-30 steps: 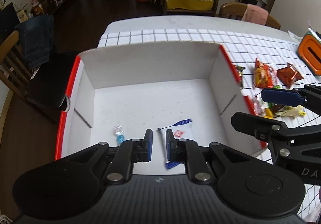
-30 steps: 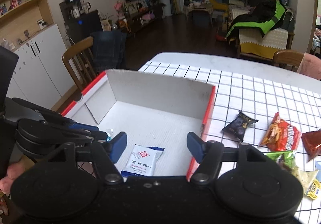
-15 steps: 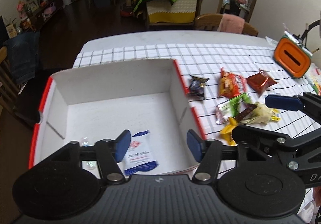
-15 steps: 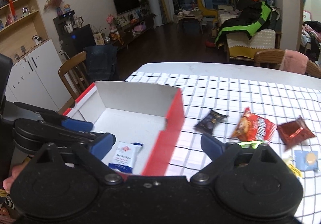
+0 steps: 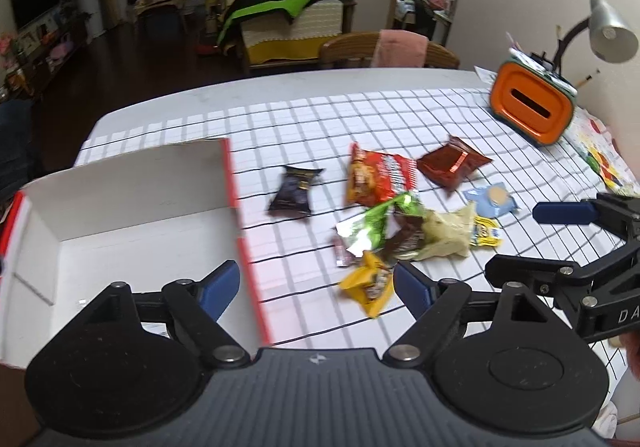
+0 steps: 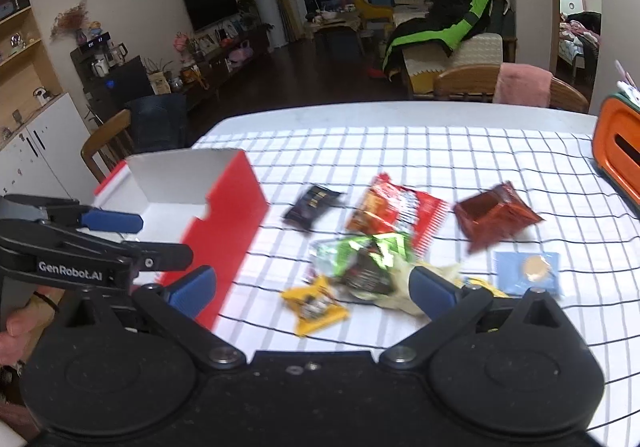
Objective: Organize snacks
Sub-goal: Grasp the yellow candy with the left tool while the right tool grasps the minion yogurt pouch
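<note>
Red-edged white cardboard box [image 5: 132,203] sits at the worktop's [image 5: 320,115] left end; landmark for all below. Snack pile just right of the box: black packet [image 5: 296,191] nearest it, orange-red bag [image 5: 376,177] beyond that, dark red foil pouch [image 5: 450,163] farther right. Green wrapper [image 5: 372,227], yellow packet [image 5: 370,283] and pale bag [image 5: 444,235] heaped together right of the box's near corner. Pale blue biscuit pack [image 5: 490,201] past the heap. Left tongs [image 5: 316,283] spread wide, holding nothing, over the box's right wall. Right tongs [image 6: 312,289] also wide open, empty, above the heap. Orange holder [image 5: 532,109] well apart, far right.
</note>
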Motion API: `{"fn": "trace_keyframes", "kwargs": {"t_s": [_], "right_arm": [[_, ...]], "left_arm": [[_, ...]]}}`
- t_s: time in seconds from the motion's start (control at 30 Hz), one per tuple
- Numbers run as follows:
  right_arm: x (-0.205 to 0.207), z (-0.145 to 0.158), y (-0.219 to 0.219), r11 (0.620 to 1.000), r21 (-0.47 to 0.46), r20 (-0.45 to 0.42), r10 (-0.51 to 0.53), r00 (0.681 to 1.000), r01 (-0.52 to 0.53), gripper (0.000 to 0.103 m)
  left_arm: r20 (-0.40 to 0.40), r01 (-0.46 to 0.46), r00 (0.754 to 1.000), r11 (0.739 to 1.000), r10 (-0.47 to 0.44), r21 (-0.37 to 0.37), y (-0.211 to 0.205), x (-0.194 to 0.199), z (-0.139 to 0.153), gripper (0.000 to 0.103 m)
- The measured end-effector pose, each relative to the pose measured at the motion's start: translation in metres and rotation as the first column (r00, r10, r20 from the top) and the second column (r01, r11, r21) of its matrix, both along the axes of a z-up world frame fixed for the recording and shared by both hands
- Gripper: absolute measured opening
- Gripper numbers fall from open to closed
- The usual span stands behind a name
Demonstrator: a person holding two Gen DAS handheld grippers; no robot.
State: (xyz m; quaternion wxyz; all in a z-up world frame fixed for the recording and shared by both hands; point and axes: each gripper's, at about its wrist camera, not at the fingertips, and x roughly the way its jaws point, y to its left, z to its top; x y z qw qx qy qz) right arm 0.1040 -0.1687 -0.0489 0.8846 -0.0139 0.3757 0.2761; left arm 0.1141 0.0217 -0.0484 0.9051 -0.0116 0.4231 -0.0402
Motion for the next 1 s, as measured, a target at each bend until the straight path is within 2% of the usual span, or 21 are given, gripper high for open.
{"fn": "trace_keyframes", "kwargs": {"t_s": [0.13,0.43,0.53,0.7,0.87,1.0], "right_arm": [[0.008,-0.011,-0.025,0.997,-0.072,0.02,0.025,0.999,-0.024,0.103],[0.04,-0.05,-0.058,0.972,-0.206,0.047,0.12,0.992,-0.108,0.103],[0.055,-0.065,-0.063,0.965,-0.217,0.027,0.156,0.987,-0.147,0.103],[0.078,-0.089,-0.064,0.94,-0.258,-0.004,0.228,0.974,-0.222,0.095],[0.096,-0.109,-0.065,0.912,-0.304,-0.031,0.281,0.959,-0.277,0.083],[0.101,-0.114,-0.066,0.903,-0.299,-0.038,0.312,0.949,-0.309,0.08]], "left_arm": [[-0.035,0.004,0.999,1.0,-0.004,0.013,-0.021,0.011,-0.017,0.084],[-0.119,-0.064,0.991,0.998,0.067,0.026,-0.052,0.039,-0.058,0.084],[-0.163,-0.119,0.979,0.993,0.12,0.011,-0.054,0.049,-0.07,0.084],[-0.232,-0.216,0.951,0.976,0.205,-0.022,-0.053,0.065,-0.086,0.084],[-0.267,-0.269,0.93,0.963,0.254,-0.02,-0.056,0.072,-0.099,0.084],[-0.288,-0.317,0.91,0.948,0.298,-0.021,-0.057,0.079,-0.106,0.084]]}}
